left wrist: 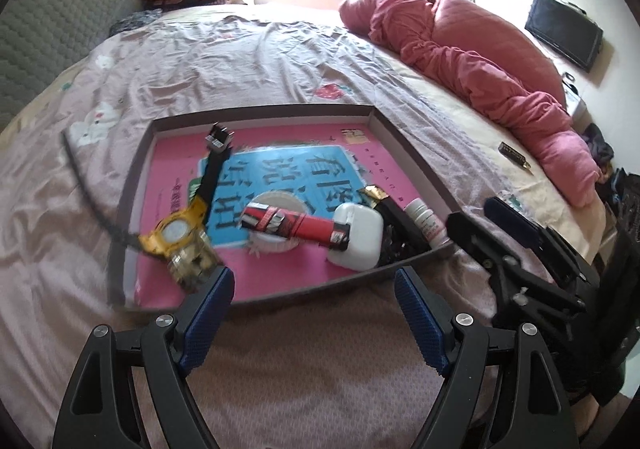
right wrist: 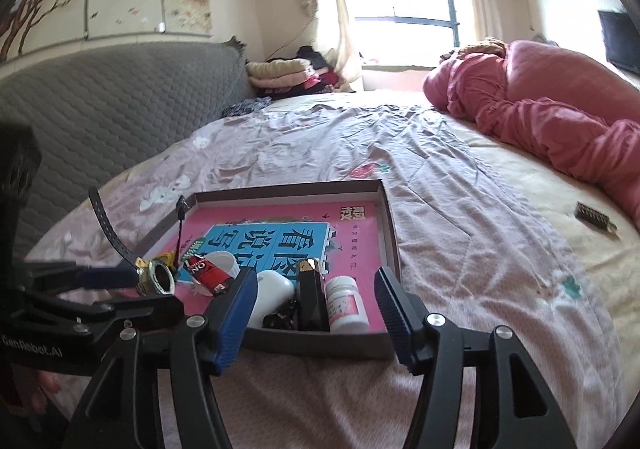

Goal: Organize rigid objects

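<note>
**Currently: Both Jaws Standing Open Over Tray Edge**

The left gripper and right gripper are standing with jaws apart, gripping nothing. The tray is lying on the bed just ahead of both jaws, holding the watch, red tube and white bottle.

A wrinkled, matt cloth sheet is being shown on the bed. The tray is looking like cardboard, a glossy printed paper lining it. The white bottle is appearing smooth plastic.
</note>
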